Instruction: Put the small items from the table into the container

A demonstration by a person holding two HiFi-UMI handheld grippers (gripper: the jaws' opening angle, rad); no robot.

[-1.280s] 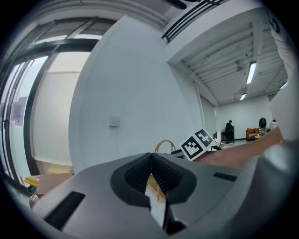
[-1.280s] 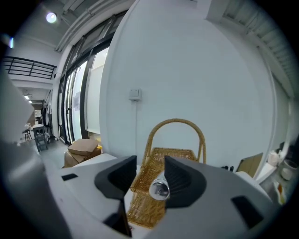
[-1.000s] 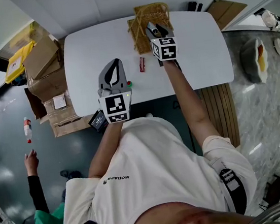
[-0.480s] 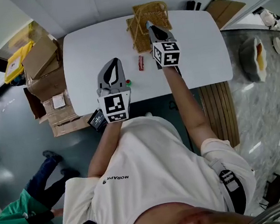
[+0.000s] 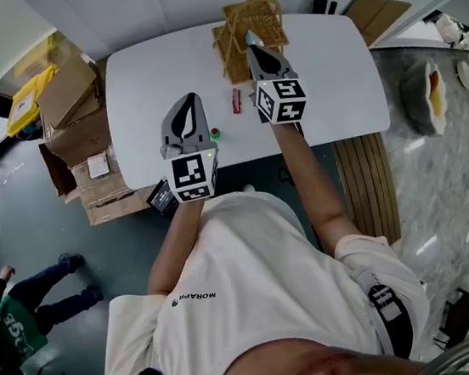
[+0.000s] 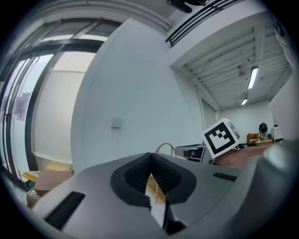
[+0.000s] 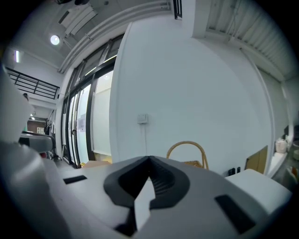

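Your right gripper (image 5: 251,46) points level at the wicker basket (image 5: 268,15), jaws together, empty. Your left gripper (image 5: 191,102), likewise closed, hovers level beside the red item (image 5: 237,100) on the table (image 5: 330,67).

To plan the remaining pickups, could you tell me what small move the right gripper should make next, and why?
Probably open the right gripper and move it to the red item on the table: its jaws are together with nothing between them, and that item lies just beside it, outside the wicker basket.
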